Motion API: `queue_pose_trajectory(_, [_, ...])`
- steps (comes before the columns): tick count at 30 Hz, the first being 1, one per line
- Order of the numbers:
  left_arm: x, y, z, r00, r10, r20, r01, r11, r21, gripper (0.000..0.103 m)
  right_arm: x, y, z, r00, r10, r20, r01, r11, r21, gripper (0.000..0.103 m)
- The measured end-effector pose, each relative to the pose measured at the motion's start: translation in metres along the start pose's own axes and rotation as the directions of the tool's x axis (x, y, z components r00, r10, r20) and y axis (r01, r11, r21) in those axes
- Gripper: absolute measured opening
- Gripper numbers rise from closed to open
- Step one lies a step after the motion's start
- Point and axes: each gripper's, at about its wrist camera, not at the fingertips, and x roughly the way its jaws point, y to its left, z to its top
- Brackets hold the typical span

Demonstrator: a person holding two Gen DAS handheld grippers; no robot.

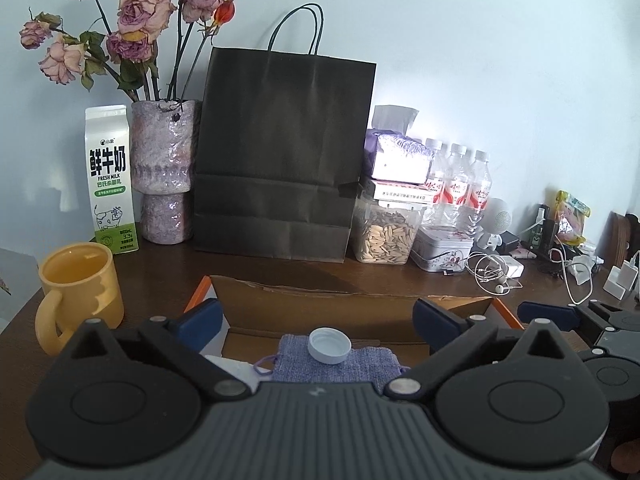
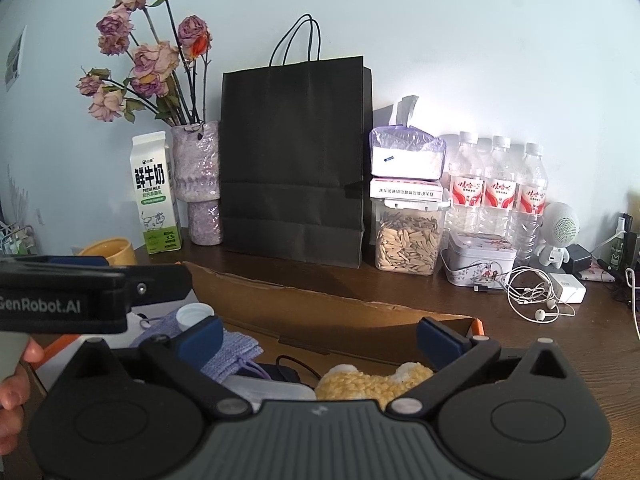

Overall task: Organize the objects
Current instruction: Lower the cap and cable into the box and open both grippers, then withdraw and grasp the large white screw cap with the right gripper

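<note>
An open cardboard box [image 1: 320,300] sits on the dark wooden desk below both grippers. In it lie a purple knitted pouch [image 1: 332,366] with a white bottle cap [image 1: 330,345] on top. My left gripper [image 1: 320,324] is open and empty above the pouch and cap. In the right wrist view the box [image 2: 320,312] also holds the pouch [image 2: 232,350], the cap [image 2: 194,316], a yellow knitted toy [image 2: 368,386] and a dark cabled item [image 2: 280,372]. My right gripper [image 2: 320,340] is open and empty above the toy.
Along the wall stand a milk carton [image 1: 110,180], a vase of dried roses [image 1: 164,172], a black paper bag [image 1: 284,156], a seed jar [image 1: 384,236], a tin [image 2: 480,260] and water bottles [image 2: 496,192]. A yellow mug [image 1: 78,288] is left; earphones [image 2: 536,296] and chargers are right.
</note>
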Motion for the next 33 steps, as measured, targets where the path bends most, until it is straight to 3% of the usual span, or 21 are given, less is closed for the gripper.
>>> queue_pose_trajectory(33, [-0.104,0.013,-0.039,0.998,0.048,-0.03,-0.046,0.998,0.042,0.103,-0.103,0.007,-0.043,1.0,-0.017,-0.024,0.017,1.0,-0.019,0.103])
